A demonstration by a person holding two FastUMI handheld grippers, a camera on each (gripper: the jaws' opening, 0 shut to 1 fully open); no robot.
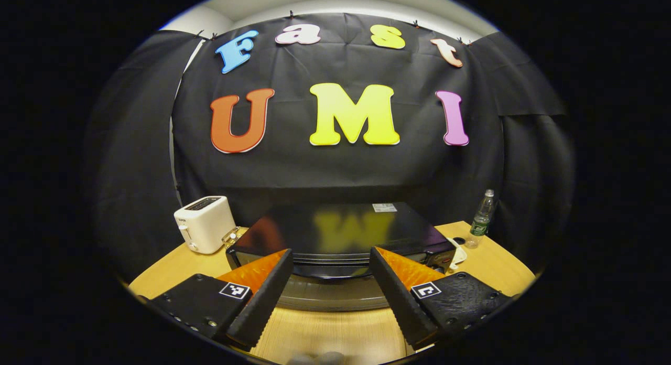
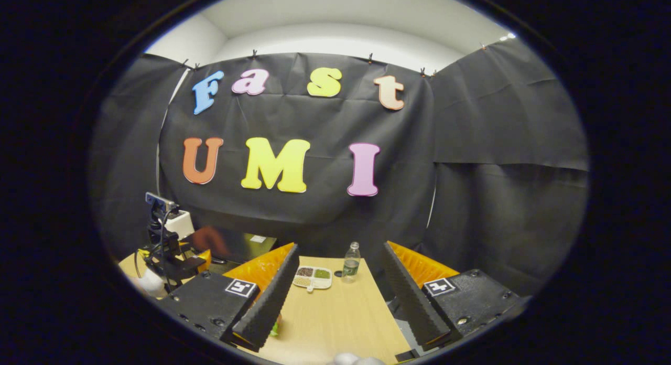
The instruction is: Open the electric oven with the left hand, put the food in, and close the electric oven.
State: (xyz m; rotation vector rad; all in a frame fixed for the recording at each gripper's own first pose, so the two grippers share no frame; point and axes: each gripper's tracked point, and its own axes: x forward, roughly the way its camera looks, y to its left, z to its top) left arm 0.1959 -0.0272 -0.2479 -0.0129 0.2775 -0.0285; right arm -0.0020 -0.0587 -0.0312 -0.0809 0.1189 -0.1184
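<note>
The black electric oven point(image 1: 335, 231) sits on the wooden table point(image 1: 325, 333) straight ahead of me, its dark handle bar point(image 1: 327, 260) across the top of the front. My left gripper point(image 1: 330, 254) is open, its fingertips level with that handle on either side; I cannot tell if they touch it. In the right gripper view the oven point(image 2: 238, 244) lies at the left. A white divided dish of food point(image 2: 313, 277) rests on the table beyond my open right gripper point(image 2: 339, 246), which holds nothing. The dish's edge point(image 1: 460, 254) peeks out right of the oven.
A white toaster point(image 1: 204, 223) stands left of the oven. A water bottle point(image 1: 481, 218) stands at the back right, next to the dish point(image 2: 351, 261). Something small and green point(image 2: 275, 328) lies under my right gripper's left finger. The table's right edge point(image 2: 390, 318) is near.
</note>
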